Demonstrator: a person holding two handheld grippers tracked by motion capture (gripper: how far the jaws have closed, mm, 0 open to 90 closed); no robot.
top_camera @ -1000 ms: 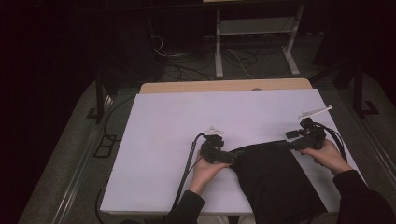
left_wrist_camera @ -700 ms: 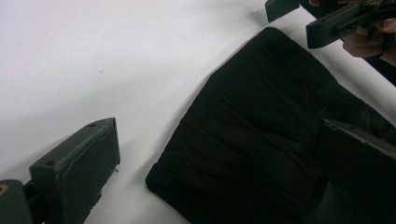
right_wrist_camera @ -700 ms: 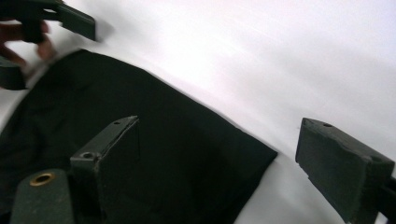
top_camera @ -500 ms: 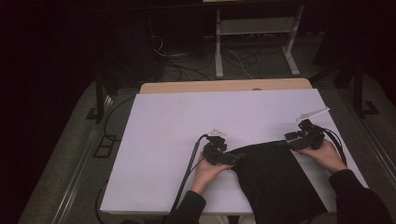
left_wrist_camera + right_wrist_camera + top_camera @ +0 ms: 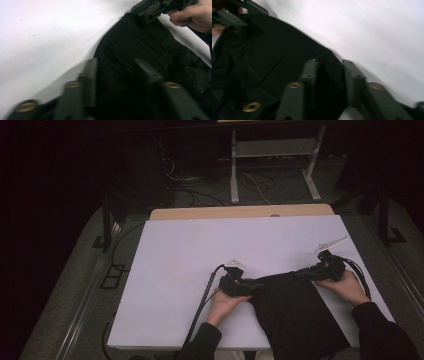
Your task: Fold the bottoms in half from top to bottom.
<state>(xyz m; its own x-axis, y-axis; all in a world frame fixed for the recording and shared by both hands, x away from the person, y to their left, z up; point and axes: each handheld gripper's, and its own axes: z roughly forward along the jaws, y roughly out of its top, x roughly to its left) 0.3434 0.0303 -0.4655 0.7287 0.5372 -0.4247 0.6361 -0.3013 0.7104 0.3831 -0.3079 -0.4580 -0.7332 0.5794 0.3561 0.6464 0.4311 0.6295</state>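
Note:
A black cloth [image 5: 295, 315] lies on the white table [image 5: 200, 250] near its front right, reaching over the near edge. My left gripper [image 5: 255, 284] lies at the cloth's far left corner and my right gripper [image 5: 300, 272] at its far right corner, each held low by a hand. In the left gripper view the jaws of my left gripper [image 5: 116, 61] have just been closing; flat cloth [image 5: 140, 42] lies between them with a gap left. My right gripper [image 5: 329, 61] has also just been closing, and a raised fold of cloth [image 5: 274, 50] fills the space between its jaws.
White tabletop stretches to the left and behind the cloth. A wooden edge [image 5: 240, 212] borders the table's far side. Beyond it are a metal frame [image 5: 272, 157] and cables on the dark floor. A cable [image 5: 202, 300] trails from my left gripper over the front edge.
Both grippers' jaws have narrowed over the cloth's far corners. The hands have stayed nearly in place, and the cloth's far edge looks slightly gathered.

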